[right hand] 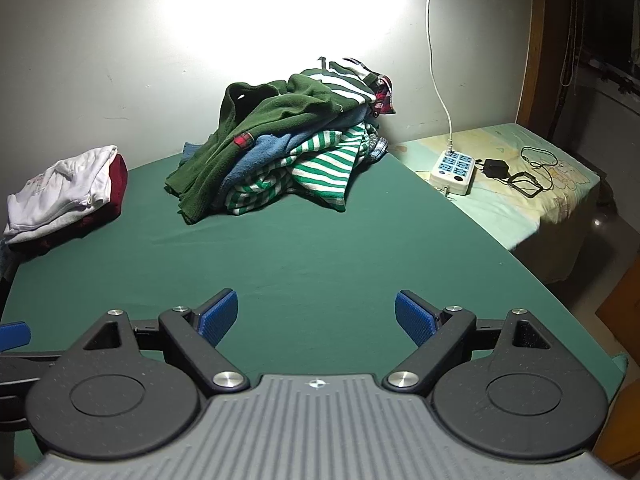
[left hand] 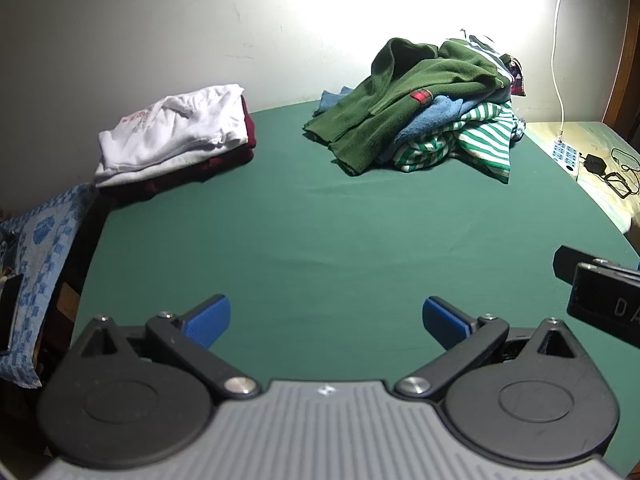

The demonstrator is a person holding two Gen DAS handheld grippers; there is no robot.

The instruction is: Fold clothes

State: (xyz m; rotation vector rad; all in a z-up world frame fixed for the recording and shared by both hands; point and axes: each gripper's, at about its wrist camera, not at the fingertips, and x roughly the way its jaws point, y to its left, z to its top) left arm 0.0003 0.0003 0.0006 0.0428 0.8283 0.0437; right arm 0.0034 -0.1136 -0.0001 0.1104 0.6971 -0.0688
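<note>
So, your green table cover [right hand: 320, 240] is bare across the middle and front; its right edge drops off beside a side surface w/ a power strip [right hand: 454, 170]. Unfolded clothes pile [right hand: 288, 148] sits at the back edge by the wall, folded stack [left hand: 176, 136] at back-left corner. Your left gripper [left hand: 326, 320] & right gripper [right hand: 316, 312] both gape wide, nothing between the jaws, over bare cover.

Left gripper [left hand: 326, 322], jaws wide apart with nothing between them, above the green table cover [left hand: 320, 240]. Ahead to its left lies a folded stack [left hand: 176, 136], white on top; ahead to its right, an unfolded heap of clothes [left hand: 420, 108].
</note>
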